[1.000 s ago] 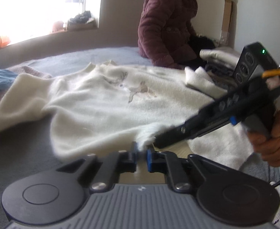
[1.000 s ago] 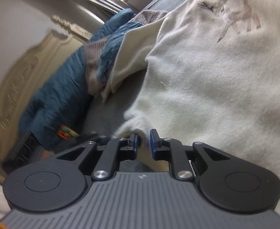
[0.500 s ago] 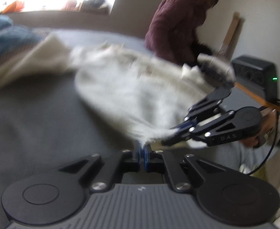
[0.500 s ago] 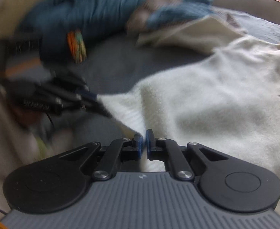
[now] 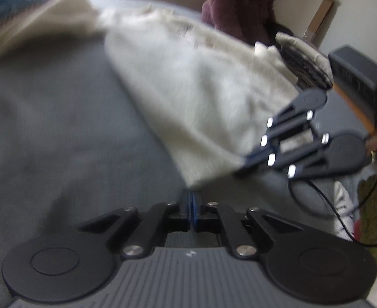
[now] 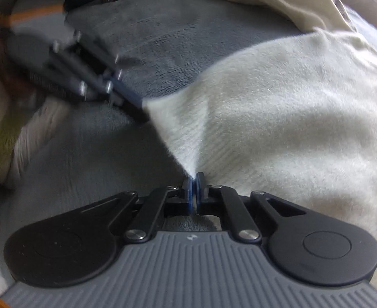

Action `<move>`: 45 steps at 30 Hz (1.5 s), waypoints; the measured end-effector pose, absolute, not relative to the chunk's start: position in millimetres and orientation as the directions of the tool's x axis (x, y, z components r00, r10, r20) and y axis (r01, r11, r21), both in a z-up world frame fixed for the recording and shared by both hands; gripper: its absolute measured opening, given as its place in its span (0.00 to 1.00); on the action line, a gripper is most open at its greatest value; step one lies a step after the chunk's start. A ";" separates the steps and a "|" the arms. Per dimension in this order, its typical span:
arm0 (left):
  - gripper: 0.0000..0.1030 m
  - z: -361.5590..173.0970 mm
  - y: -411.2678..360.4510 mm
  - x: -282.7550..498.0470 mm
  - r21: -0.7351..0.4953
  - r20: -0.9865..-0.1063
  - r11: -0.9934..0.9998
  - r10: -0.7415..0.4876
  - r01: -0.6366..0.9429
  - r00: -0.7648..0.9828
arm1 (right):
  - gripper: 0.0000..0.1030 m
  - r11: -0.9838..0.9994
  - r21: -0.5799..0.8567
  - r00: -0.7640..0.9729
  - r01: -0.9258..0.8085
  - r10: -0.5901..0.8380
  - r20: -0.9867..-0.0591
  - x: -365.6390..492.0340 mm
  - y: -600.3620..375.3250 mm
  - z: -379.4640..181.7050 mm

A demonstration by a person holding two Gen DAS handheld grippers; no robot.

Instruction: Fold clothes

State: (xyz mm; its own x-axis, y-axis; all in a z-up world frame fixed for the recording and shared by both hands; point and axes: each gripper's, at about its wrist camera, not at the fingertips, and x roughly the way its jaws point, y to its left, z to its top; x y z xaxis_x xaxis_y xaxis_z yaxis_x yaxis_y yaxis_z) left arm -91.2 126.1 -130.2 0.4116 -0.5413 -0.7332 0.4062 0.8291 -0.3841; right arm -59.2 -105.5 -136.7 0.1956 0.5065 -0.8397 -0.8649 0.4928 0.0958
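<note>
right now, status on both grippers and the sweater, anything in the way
Left gripper shut on the hem of the white sweater. Right gripper shut on the hem too. Sweater lies on the grey blanket. Nothing in the way.

A home bedroom. A wide bed (image 5: 60, 133) with a grey plush cover fills both views, clothes (image 6: 278, 2) heaped along its far edge. A person in a maroon padded jacket (image 5: 242, 2) is at the far side, by a plain pale wall (image 5: 355, 7) and a bright window.
</note>
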 end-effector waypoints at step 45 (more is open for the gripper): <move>0.45 -135.3 121.8 -19.8 -0.514 -0.747 0.845 -0.526 0.148 0.407 | 0.44 0.587 0.748 0.703 0.309 0.389 -0.596 81.6 -425.7 -141.7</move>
State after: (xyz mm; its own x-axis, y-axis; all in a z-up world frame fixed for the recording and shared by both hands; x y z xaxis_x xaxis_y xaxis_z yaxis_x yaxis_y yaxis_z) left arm -19.8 121.8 -135.3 0.4069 -0.5261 -0.7467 0.1484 0.8447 -0.5143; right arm 81.6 -425.7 -141.7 0.7026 0.3894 -0.5956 0.3088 0.5873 0.7481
